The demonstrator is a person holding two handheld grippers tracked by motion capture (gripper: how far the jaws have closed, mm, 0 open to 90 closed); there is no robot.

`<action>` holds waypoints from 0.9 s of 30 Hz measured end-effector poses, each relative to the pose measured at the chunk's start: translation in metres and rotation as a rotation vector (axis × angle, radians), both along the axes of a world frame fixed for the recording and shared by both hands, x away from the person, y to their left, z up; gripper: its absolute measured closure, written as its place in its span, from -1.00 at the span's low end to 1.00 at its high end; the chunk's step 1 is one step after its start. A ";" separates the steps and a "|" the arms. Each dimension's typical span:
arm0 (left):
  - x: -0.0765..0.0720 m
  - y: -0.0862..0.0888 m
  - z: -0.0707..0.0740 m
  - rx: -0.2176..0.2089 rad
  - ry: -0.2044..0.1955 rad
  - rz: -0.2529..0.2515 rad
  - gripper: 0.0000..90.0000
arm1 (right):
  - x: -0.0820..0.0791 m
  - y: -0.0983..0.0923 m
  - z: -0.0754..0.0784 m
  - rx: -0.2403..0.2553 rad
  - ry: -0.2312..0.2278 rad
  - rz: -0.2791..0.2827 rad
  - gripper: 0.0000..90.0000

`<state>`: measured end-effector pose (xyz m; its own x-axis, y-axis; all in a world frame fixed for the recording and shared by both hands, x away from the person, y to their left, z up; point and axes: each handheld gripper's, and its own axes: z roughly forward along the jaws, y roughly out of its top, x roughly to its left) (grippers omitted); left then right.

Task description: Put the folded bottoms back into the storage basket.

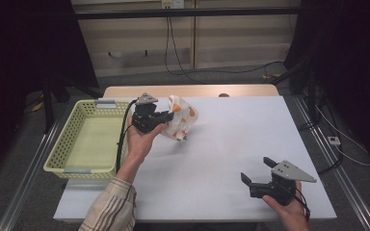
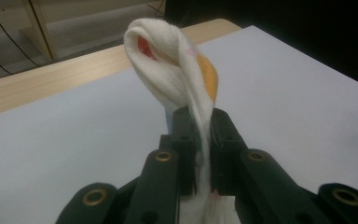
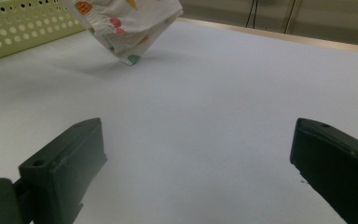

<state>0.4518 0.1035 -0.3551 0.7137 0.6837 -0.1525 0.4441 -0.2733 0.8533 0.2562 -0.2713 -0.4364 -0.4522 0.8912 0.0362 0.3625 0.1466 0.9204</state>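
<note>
A white cloth (image 1: 182, 120) with orange, pink and green spots hangs just above the white table, near its far left part. My left gripper (image 1: 169, 116) is shut on the cloth's upper edge and holds it up. In the left gripper view the cloth (image 2: 177, 70) bunches up from between the closed jaws of the left gripper (image 2: 200, 126). Near the table's front right, my right gripper (image 1: 256, 169) stands open with nothing between its jaws. The right gripper view has the right gripper (image 3: 198, 154) over bare table, and the cloth's lower corner (image 3: 126, 28) hangs far off.
A pale green perforated basket (image 1: 72, 144) stands at the table's left edge, right beside the left hand; its wall (image 3: 23, 28) also shows in the right gripper view. A wooden strip (image 1: 192, 90) runs along the table's far edge. Cables lie on the floor beyond.
</note>
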 end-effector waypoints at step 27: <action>-0.030 0.035 0.025 0.012 -0.071 0.003 0.84 | 0.000 0.000 0.000 -0.003 -0.006 0.001 -0.94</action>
<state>0.4213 0.1388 -0.3297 0.7204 0.6873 -0.0929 0.3830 -0.2826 0.8795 0.2563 -0.2712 -0.4364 -0.4529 0.8911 0.0304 0.3567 0.1498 0.9221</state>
